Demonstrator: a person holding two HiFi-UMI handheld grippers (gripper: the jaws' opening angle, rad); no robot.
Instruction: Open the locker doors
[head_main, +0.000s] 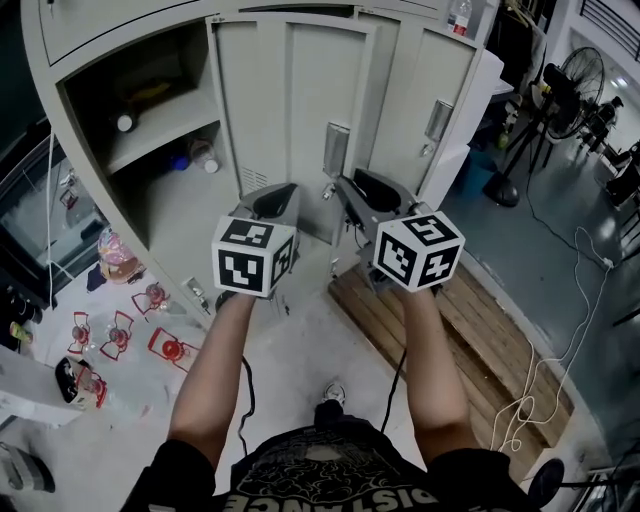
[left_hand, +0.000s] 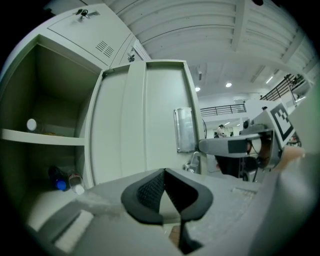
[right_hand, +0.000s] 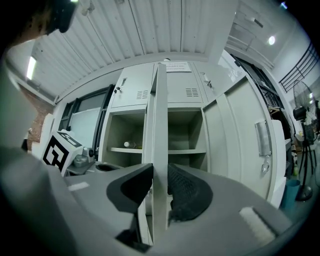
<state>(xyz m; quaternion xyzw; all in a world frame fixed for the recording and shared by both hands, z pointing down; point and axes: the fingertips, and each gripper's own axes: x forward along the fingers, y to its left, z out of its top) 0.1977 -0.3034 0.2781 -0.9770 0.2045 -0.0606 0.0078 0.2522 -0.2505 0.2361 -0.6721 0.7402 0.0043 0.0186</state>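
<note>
In the head view, the locker (head_main: 100, 60) filled the upper half of the frame. Its left compartment was open and one tall door (head_main: 280, 110) was swung out toward the person. The right gripper (head_main: 368, 195) sat at the door's right, free edge, just below the handle (head_main: 337, 148). The left gripper (head_main: 278, 200) hung just beside it, to the left, in front of the door's face. The right hand was the nearer one to the edge.

In the left gripper view, the left gripper's fingers (left_hand: 150, 190) met at their tips with nothing between them. The door's face stood ahead of them and the handle lay up and to the right. The right gripper reached in from the right of the frame to the door's edge.

In the right gripper view, the door was seen edge-on. Its free edge ran as a vertical strip from the top centre of the frame straight down between the right gripper's fingers (right_hand: 187, 192). One finger lay on each face of the door, and both appeared to touch it, pinching the edge. The open compartments and a shelf (right_hand: 125, 149) showed behind it.

The edge ran upright, so any further swing would probably go sideways across the frame, with the right hand leading.
</note>
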